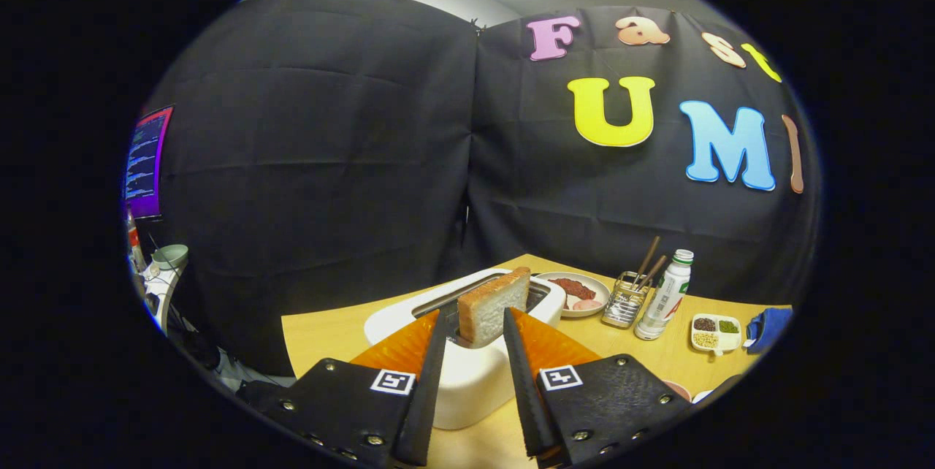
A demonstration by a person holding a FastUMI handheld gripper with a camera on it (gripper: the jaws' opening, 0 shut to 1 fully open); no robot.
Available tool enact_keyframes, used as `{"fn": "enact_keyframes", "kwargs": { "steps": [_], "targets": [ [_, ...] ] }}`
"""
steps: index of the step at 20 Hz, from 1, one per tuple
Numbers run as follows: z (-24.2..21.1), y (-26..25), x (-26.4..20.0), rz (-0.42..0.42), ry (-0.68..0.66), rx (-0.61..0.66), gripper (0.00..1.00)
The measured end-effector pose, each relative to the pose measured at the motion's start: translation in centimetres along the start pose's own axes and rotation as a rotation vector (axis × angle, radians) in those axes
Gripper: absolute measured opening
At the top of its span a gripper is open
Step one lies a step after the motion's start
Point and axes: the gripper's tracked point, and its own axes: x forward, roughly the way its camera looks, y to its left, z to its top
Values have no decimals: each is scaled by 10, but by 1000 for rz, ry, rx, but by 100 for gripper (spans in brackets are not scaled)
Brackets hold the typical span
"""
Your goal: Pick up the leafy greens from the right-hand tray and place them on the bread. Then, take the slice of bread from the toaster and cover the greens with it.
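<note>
The claw (476,323) pinched the golden-crusted slice of toasted bread (494,305) just above the white plastic toaster (467,374) on the yellow wooden desk (329,337). With only its lower edges pressed, the slice could probably tilt, crumble or drop back into the slot.

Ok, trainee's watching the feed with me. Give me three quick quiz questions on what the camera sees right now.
1. True or false: the bread slice lies flat on the table.
2. What is the gripper doing? A) closing on the bottle B) flanking the bread slice that stands in the toaster C) hovering over the plate
3. Fill in: the compartment dish sits beside the ____, on the side away from the toaster.

Key: 1 false; 2 B; 3 bottle.
</note>
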Motion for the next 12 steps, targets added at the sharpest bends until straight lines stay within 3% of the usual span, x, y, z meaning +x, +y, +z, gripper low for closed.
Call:
{"fn": "enact_keyframes", "kwargs": {
  "steps": [9,11,12],
  "targets": [
    [-8,-7,39,-93,-1,27,47],
    [-10,-11,39,-114,-1,25,22],
    [-10,-14,38,-128,3,28,22]
  ]
}}
